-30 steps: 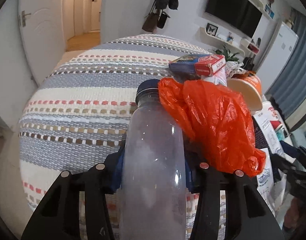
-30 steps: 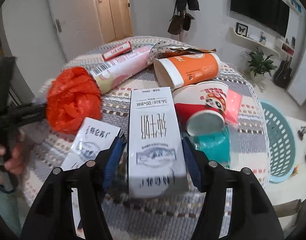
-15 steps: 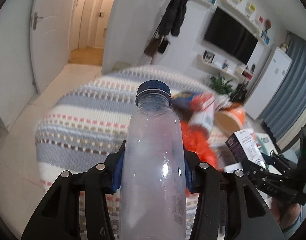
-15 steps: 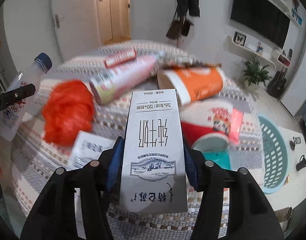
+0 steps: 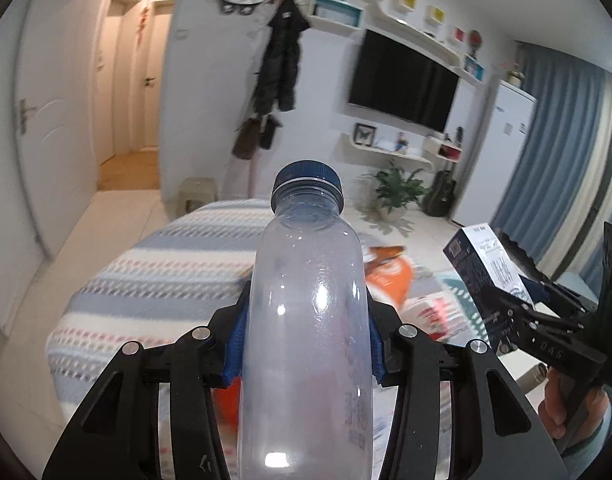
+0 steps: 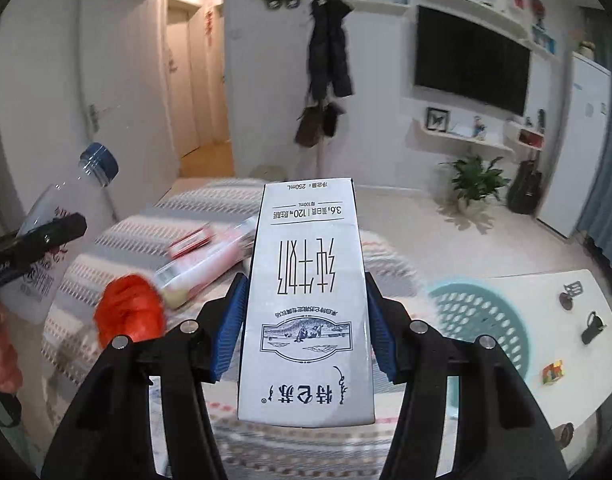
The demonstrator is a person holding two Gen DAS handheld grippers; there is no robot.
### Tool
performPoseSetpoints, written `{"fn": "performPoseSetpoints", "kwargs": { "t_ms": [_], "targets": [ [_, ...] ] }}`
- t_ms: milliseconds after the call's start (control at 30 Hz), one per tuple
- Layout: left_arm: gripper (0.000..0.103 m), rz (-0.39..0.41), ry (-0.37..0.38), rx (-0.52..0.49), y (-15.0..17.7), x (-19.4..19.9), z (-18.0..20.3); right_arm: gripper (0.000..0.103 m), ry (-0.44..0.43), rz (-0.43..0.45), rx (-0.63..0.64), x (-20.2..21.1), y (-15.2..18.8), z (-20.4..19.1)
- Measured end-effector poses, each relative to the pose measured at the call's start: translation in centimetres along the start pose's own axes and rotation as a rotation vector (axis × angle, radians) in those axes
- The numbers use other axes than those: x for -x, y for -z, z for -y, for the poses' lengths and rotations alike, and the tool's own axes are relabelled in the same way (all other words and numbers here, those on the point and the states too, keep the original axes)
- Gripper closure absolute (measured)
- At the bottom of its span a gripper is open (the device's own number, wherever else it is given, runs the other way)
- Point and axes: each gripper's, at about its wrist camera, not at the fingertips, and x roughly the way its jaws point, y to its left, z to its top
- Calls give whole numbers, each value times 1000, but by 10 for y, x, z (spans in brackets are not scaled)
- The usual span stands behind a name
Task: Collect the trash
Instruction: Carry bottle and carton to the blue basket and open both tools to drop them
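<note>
My left gripper [image 5: 306,336] is shut on a clear plastic bottle [image 5: 306,320] with a blue cap, held well above the striped table [image 5: 158,264]. The bottle also shows at the left of the right wrist view [image 6: 54,240]. My right gripper [image 6: 304,328] is shut on a white milk carton [image 6: 306,292], lifted above the table; the carton also shows in the left wrist view [image 5: 485,268]. On the table lie an orange plastic bag [image 6: 128,316], a pink tube [image 6: 210,268], a red box [image 6: 190,242] and an orange cup [image 5: 385,276].
A teal plastic basket [image 6: 485,324] stands on the floor to the right of the table. A white low table [image 6: 565,320] with small items sits beyond it. A coat rack, a plant and a wall TV line the far wall.
Both grippers have risen from the table and tilted up, carrying the bottle and the carton. The trash on the table now lies lower in both views.
</note>
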Motion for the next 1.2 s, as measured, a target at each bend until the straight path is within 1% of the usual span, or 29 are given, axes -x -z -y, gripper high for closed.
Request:
{"fn": "performPoseSetpoints", "kwargs": {
  "t_ms": [267,400,433,567,600,667,833,933,967,1033,1167,1200],
  "targets": [
    [58,-14,86,-88,-30,-33,78,50,94,45,-99,16,-8,75],
    [57,-27,117,-141,-36,-52,117,50,134,49,-153,20,-6,111],
    [57,-31,123,-150,-36,-55,122,50,143,48,-164,20,-4,119],
    [57,-65,159,-201,-34,-81,163,50,199,28,-211,15,6,154],
    [57,-74,164,-208,-33,-85,168,50,212,18,-225,11,10,163],
    [57,-108,194,-227,-30,-103,187,50,225,-10,-266,3,19,182],
    [57,-189,229,-253,-15,-145,216,50,247,-83,-348,-23,47,215],
    [57,-265,269,-245,-2,-173,228,50,254,-125,-381,-39,61,229],
    [57,-305,295,-232,4,-185,232,50,254,-136,-391,-44,65,234],
    [57,-350,316,-226,11,-203,238,50,255,-164,-414,-56,73,241],
    [57,-408,319,-244,28,-231,250,50,257,-227,-459,-79,89,253],
    [57,-434,319,-244,34,-239,252,50,256,-245,-474,-86,94,257]
  ]
}}
